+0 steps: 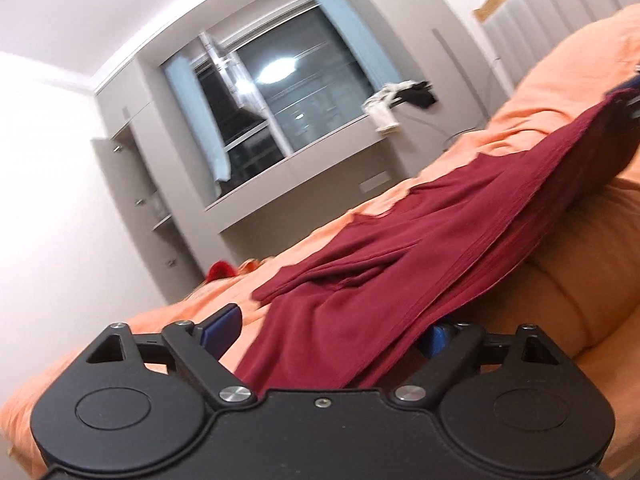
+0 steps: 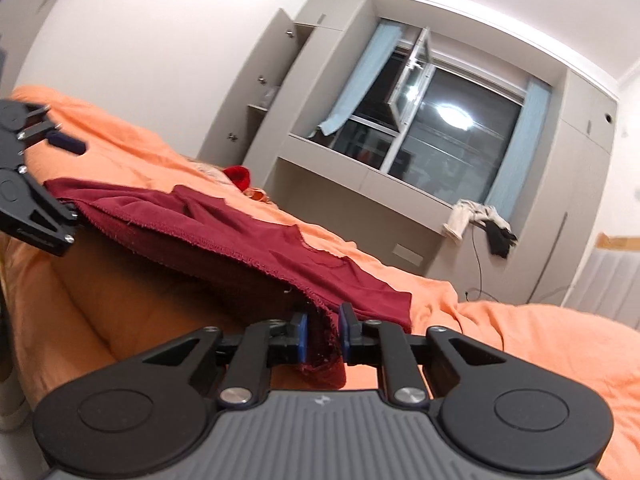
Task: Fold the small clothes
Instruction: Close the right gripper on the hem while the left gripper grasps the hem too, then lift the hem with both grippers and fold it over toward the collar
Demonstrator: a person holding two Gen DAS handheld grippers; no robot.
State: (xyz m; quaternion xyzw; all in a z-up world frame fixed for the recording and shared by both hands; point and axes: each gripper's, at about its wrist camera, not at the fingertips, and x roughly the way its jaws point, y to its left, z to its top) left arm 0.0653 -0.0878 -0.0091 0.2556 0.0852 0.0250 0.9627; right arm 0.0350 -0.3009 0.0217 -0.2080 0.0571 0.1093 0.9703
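A dark red garment (image 1: 400,248) lies stretched over the orange bed cover (image 1: 540,92). My left gripper (image 1: 332,332) has its jaws wide apart, with the cloth's near end draped between and over them. In the right wrist view the garment (image 2: 248,236) runs from the left gripper (image 2: 60,172) at far left to my right gripper (image 2: 323,334). The right gripper's blue pads (image 2: 345,328) are shut on the garment's frayed corner. The cloth's edge hangs lifted off the bed between both grippers.
A small bright red item (image 2: 238,176) lies on the far side of the bed near the wall. A window with blue curtains (image 2: 436,140) and grey cabinets stand beyond. Socks (image 2: 480,220) hang on the sill. A padded headboard (image 1: 540,12) is at right.
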